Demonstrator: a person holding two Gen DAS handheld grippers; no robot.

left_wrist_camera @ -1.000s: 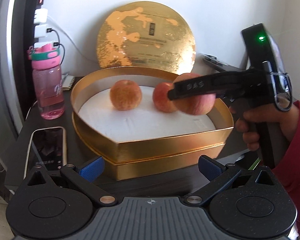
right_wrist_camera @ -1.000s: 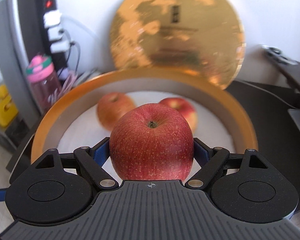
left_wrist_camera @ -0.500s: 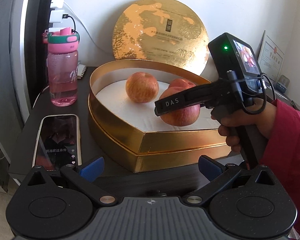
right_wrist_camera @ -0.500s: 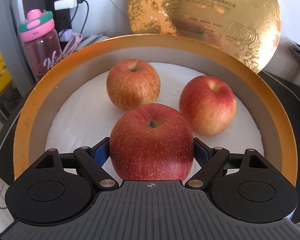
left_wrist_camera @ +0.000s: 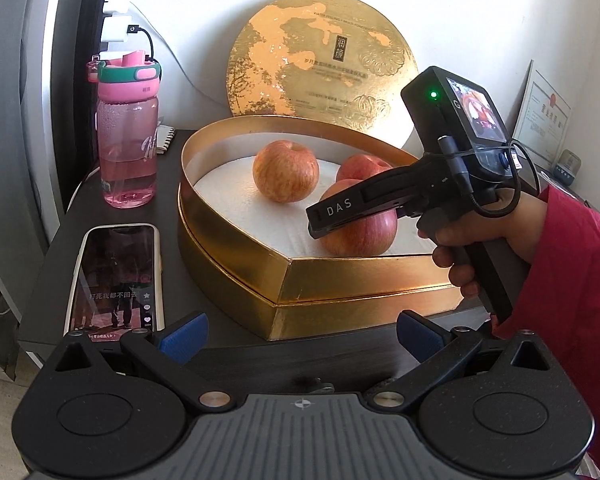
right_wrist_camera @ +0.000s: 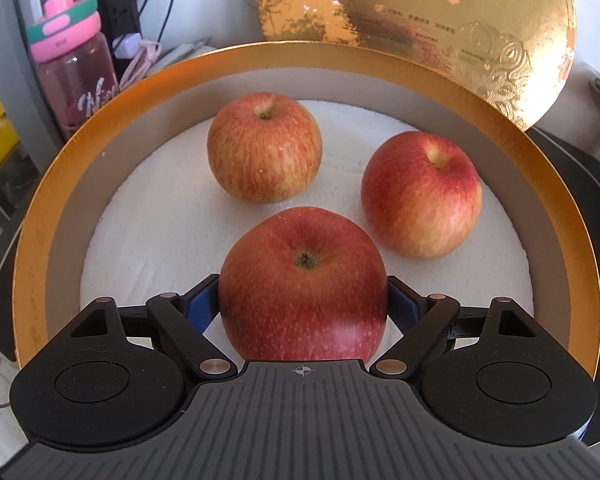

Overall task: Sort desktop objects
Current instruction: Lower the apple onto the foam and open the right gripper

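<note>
Left wrist view: "DAS" printed on right tongs (left_wrist_camera: 340,216), gripped by hand (left_wrist_camera: 476,244) in red sleeve. Right tongs clenched on apple (left_wrist_camera: 360,228) low over white liner of gold box (left_wrist_camera: 364,276), near its front wall. Left tongs (left_wrist_camera: 300,332) released, blue pads (left_wrist_camera: 182,332) spread wide, hanging at bench (left_wrist_camera: 52,256) front edge beside phone (left_wrist_camera: 114,280) (screen lit).

Right wrist view: held apple (right_wrist_camera: 302,284) between blue pads; two more apples (right_wrist_camera: 265,147) (right_wrist_camera: 421,194) behind it, bare liner to left. Pink bottle (right_wrist_camera: 74,66) outside rim.

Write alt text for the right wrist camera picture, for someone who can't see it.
The right gripper holds a red apple low over the white lining of a round gold box, with two more apples lying behind it. A pink bottle stands at back left.
</note>
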